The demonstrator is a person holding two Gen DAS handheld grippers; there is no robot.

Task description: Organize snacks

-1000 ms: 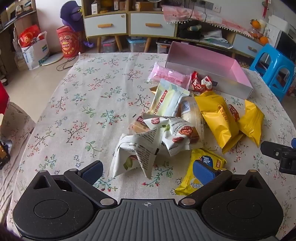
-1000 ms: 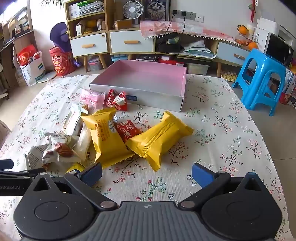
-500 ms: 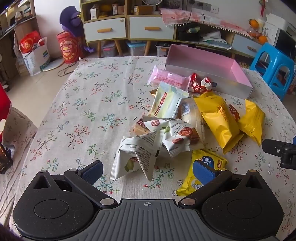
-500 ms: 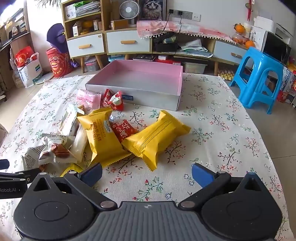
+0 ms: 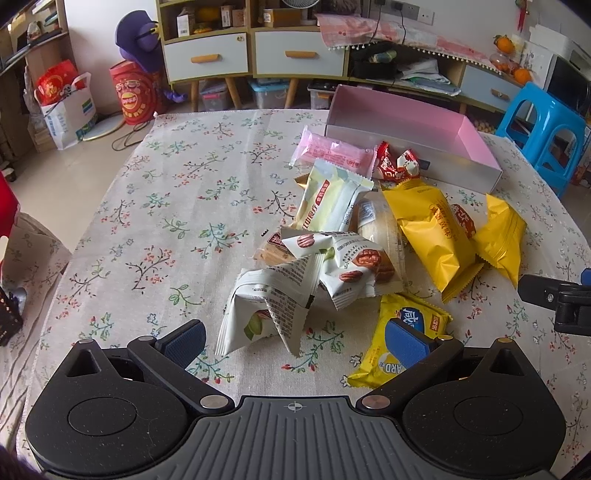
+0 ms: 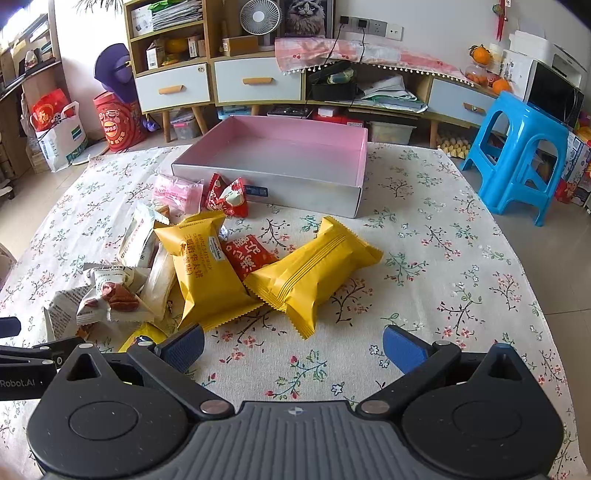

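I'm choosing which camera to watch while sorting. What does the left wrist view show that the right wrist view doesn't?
Only the left wrist view shows the whole yellow cracker packet near its jaws and the printed white nut packet from close up. Only the right wrist view shows the full bare pink floor of the open box, the table fan and the whole blue stool. Both show the two big yellow packets, the pink packet, the floral tablecloth, and open jaws on the left gripper and right gripper.
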